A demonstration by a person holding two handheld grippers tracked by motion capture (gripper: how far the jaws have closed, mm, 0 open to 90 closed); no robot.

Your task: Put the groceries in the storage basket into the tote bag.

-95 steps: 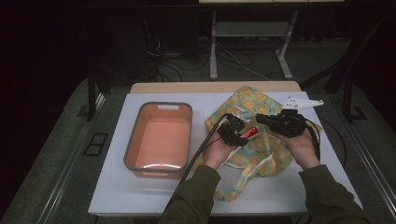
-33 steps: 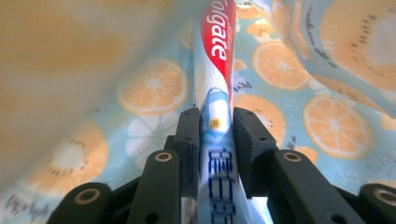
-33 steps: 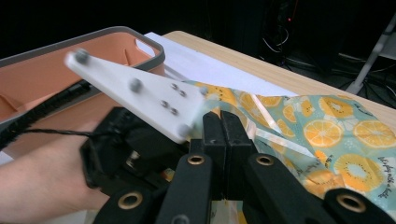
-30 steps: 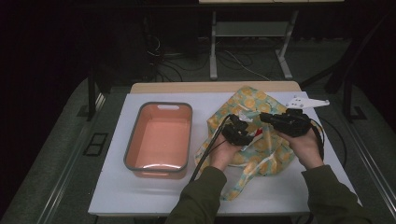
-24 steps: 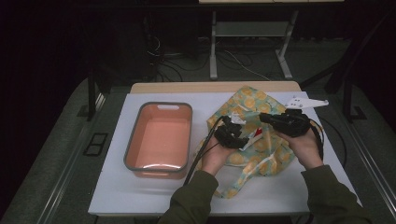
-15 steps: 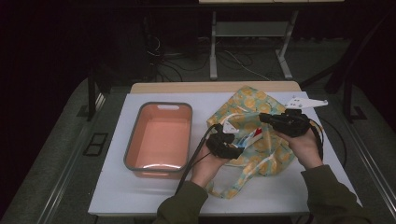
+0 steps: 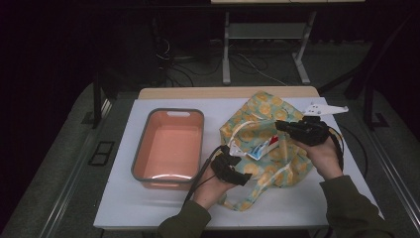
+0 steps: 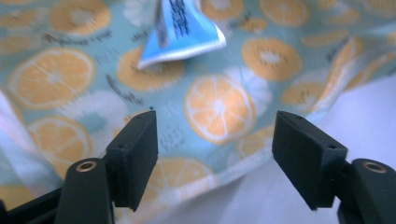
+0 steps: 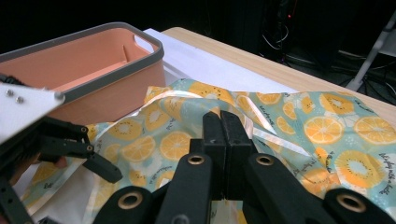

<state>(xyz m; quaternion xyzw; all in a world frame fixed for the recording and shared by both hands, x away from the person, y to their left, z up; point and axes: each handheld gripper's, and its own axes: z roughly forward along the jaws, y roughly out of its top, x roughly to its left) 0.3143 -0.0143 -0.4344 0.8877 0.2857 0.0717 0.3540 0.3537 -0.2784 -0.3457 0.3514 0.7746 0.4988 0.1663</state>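
From the high view, a person works at a white table (image 7: 148,208) with a fruit-print cloth bag (image 7: 277,163) lying to the right of an empty pink bin (image 7: 168,148). A blue-and-red toothpaste tube (image 7: 260,148) lies at the bag's mouth, between the two tools. The step in hand looks like emptying the bag: the right gripper (image 7: 285,126) holds the cloth at the opening, while the left gripper (image 7: 233,166) sits low by the bag's near left edge, close to the bin. The next move likely calls for the left one to reach up to the tube, close on it and carry it over the bin's rim.

In the left gripper view, the left gripper (image 8: 215,154) is spread wide with nothing between its jaws; orange-slice cloth (image 8: 219,107) lies beneath them, and the tube's crimped end (image 8: 180,30) sits beyond, apart from them.

In the right gripper view, the right gripper (image 9: 223,126) is clenched tight over a fold of the bag (image 9: 299,121). The bin (image 9: 88,70) stands just behind the bag.
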